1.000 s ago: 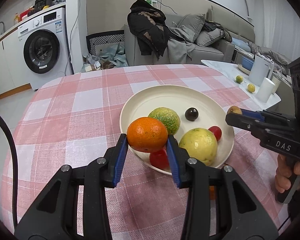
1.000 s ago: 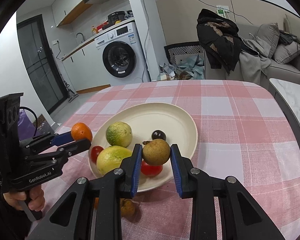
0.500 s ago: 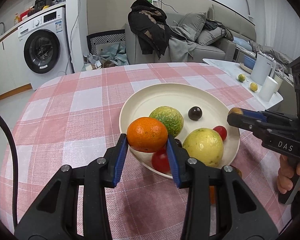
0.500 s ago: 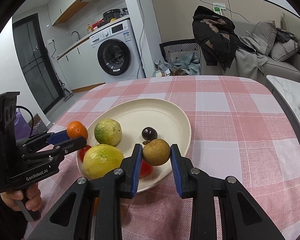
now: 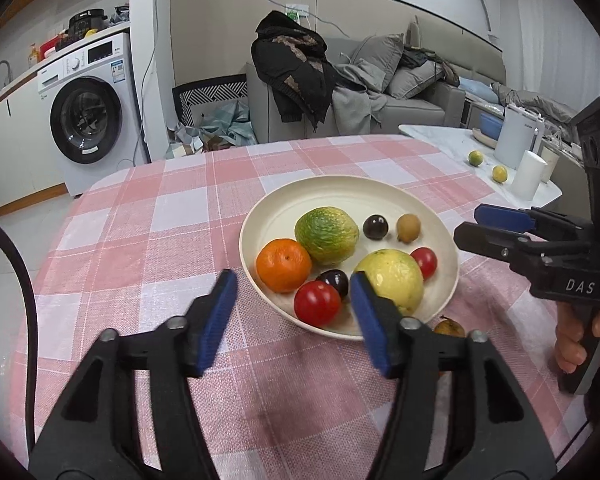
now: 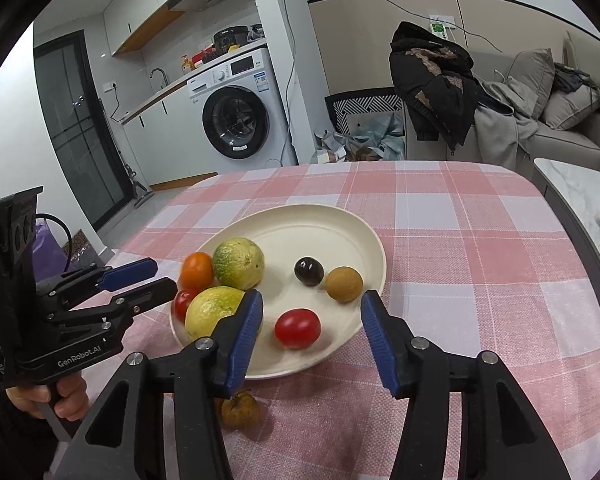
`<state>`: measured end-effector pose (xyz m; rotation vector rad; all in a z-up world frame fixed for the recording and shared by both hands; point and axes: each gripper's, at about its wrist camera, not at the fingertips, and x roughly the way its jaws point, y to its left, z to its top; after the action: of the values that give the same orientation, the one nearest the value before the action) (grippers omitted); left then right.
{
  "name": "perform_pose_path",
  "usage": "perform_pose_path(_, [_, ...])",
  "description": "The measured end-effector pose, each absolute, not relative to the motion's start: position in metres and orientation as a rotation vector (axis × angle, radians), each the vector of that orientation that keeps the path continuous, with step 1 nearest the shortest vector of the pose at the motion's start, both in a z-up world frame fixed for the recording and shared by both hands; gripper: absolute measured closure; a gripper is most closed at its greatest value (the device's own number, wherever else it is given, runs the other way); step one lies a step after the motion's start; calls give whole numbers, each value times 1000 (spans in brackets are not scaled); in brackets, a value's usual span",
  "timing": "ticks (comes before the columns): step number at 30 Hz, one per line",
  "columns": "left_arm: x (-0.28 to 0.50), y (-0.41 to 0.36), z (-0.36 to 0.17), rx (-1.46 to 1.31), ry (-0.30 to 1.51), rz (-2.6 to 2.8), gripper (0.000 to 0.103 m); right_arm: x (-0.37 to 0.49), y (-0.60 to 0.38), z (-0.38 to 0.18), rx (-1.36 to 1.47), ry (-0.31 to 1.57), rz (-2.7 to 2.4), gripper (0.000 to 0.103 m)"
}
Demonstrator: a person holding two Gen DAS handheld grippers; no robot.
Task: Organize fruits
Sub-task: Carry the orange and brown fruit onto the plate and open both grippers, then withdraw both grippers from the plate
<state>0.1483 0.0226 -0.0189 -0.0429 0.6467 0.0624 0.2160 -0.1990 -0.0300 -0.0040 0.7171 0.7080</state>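
Observation:
A cream plate on the pink checked tablecloth holds an orange, a green-yellow fruit, a yellow fruit, a brown longan, two dark round fruits and two red tomatoes. My left gripper is open and empty just in front of the plate. My right gripper is open and empty over the plate's near edge. A small brownish fruit lies on the cloth beside the plate.
A white side table at the right carries two small citrus fruits, a white kettle and a cup. A washing machine, a sofa and a jacket-draped chair stand beyond the table's far edge.
Both grippers have opened. The orange left my left gripper and the longan left my right gripper; both now rest on the plate. Both grippers have pulled back slightly.

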Motion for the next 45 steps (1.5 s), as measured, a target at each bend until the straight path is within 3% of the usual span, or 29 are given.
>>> perform_pose_path(3, [134, 20, -11, -42, 615, 66, 21, 212, -203, -28, -16, 699, 706, 28])
perform_pose_path(7, [117, 16, -3, -48, 607, 50, 18, 207, -207, -25, -30, 690, 682, 8])
perform_pose_path(10, [105, 11, -2, -45, 607, 47, 10, 204, -211, -23, -28, 693, 697, 2])
perform_pose_path(12, [97, 7, -3, -36, 604, 50, 1, 200, -211, -23, -38, 693, 707, 1])
perform_pose_path(45, [89, 3, -28, -37, 672, 28, 1, 173, -171, -70, -406, 874, 710, 0])
